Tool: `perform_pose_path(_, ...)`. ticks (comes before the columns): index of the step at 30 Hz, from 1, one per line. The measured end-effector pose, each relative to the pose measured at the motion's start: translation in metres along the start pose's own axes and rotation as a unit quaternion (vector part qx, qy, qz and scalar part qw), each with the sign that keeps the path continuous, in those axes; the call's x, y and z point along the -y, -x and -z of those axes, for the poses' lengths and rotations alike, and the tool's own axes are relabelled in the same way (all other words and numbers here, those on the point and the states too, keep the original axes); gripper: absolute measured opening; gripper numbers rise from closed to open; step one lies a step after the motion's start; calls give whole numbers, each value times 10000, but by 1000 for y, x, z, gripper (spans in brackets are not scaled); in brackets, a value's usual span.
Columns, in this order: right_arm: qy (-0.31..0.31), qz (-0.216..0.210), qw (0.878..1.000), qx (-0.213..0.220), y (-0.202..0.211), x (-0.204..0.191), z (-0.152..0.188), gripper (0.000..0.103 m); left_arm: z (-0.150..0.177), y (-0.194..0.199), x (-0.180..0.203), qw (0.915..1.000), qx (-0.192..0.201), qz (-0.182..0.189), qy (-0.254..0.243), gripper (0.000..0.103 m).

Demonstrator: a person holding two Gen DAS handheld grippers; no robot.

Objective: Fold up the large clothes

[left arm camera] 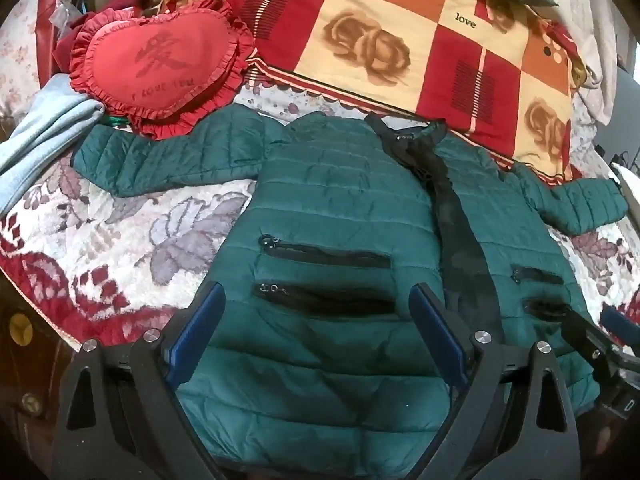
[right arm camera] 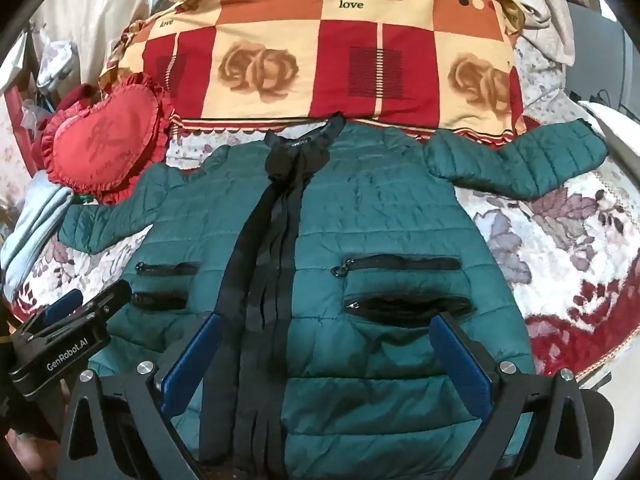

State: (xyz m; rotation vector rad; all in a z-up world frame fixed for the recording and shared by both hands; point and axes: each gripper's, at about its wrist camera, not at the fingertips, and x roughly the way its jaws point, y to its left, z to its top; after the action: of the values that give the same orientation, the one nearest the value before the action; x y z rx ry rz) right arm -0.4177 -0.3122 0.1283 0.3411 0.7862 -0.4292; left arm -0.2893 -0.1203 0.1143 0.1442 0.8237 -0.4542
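Note:
A teal quilted jacket [left arm camera: 328, 200] [right arm camera: 384, 216] lies flat, front up, on a floral bed cover, both sleeves spread sideways. A black zip placket runs down its middle, and black zipped pockets sit on each side. My left gripper [left arm camera: 318, 300] hovers open over the jacket's lower left half, nothing between its blue pads. My right gripper [right arm camera: 328, 332] hovers open over the lower right half, beside the placket. Each gripper shows at the edge of the other's view, the left gripper [right arm camera: 70, 312] low on the left and the right gripper [left arm camera: 600, 332] low on the right.
A red heart-shaped cushion [left arm camera: 160, 64] overlaps the left sleeve's far side. A checked rose-print quilt [left arm camera: 380, 40] lies folded behind the collar. Pale blue cloth [left arm camera: 44, 136] sits at the left. The floral bed cover [right arm camera: 560, 248] shows on both sides.

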Motion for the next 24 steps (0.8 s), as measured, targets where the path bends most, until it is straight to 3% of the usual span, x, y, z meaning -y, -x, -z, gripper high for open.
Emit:
perform_pose_path(16, -10, -41, 9999, -165, -5, 1, -1, 103, 6, -2, -7, 10000, -85, 1, 22, 94)
perform_pose_path(24, -98, -104, 9996, 249, -3, 0, 3, 103, 6, -3, -7, 9999, -100, 10, 23, 94)
